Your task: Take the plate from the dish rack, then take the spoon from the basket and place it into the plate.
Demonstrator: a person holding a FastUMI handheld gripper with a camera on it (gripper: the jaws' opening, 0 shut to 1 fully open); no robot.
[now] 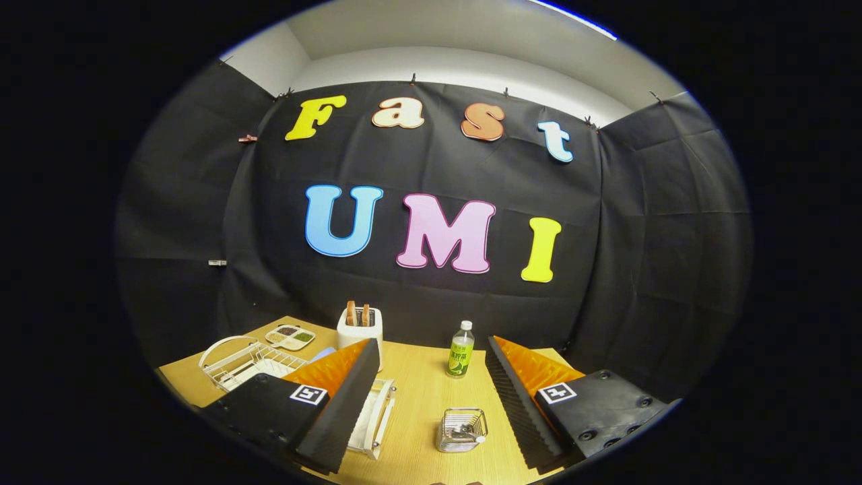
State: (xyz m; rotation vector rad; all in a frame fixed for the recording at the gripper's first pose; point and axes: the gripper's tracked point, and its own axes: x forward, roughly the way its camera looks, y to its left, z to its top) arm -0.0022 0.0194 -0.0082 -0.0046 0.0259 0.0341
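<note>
Rides on the gripper [431, 397], looking forward along its two fingers [350, 397], spread wide apart and holding nothing. Sits a little above the table [417, 384], tilted slightly down across it toward the booth wall. Takes in close ground first: basket [461, 429] between the fingers, rack [246, 364] beyond the left finger. Reaches farther to bottle [460, 349] and toaster [360, 330] near the table's back edge. Bends straight lines through the fisheye, with wall and ceiling arching overhead.
</note>
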